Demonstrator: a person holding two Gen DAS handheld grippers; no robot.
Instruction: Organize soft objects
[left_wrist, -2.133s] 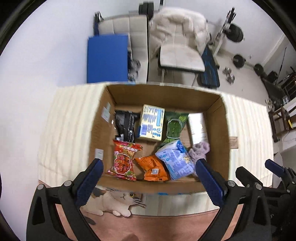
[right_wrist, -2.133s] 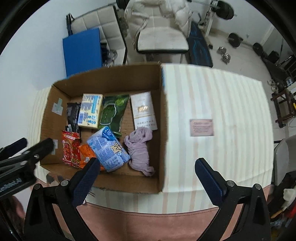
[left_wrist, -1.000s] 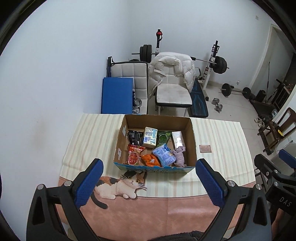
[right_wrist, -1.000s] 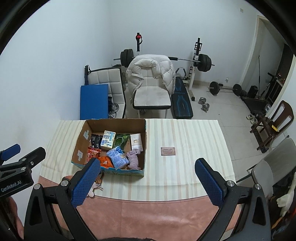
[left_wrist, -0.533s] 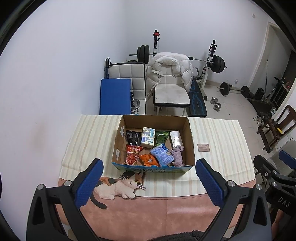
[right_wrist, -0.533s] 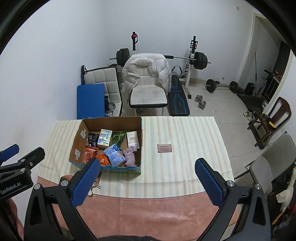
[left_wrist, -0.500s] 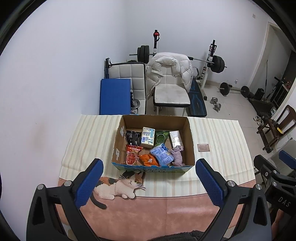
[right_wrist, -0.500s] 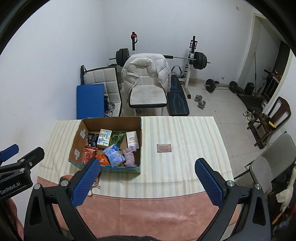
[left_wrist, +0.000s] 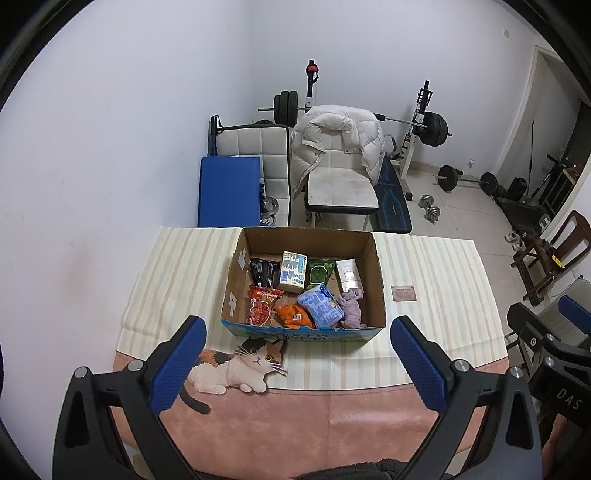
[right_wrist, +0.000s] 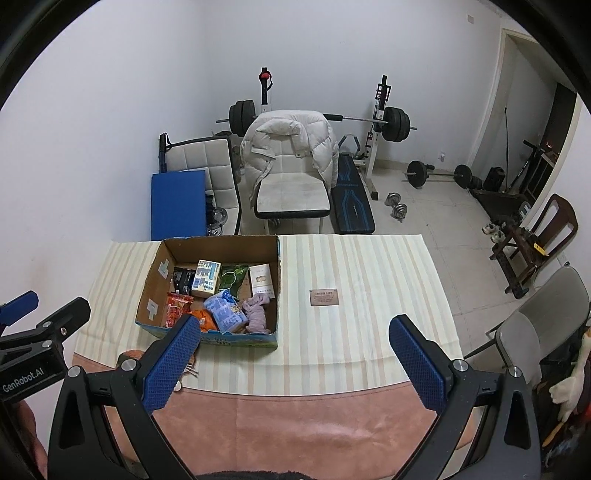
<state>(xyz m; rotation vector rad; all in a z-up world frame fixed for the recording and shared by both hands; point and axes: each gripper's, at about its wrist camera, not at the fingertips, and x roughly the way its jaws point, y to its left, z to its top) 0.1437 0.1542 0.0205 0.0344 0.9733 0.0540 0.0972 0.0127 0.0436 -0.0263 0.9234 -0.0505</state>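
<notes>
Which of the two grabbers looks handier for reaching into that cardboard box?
Probably the left hand-held gripper: the cardboard box sits straight ahead between its open fingers. From the right hand-held gripper, also open, the box lies off to its left.

left gripper (left_wrist: 298, 363): black plastic frame, silver screws, blue textured pads; "GenRobot.AI" is printed on its side
right gripper (right_wrist: 294, 362): same black frame and blue pads; "DAS" is printed on it
clothing: something dark and fuzzy is worn
</notes>
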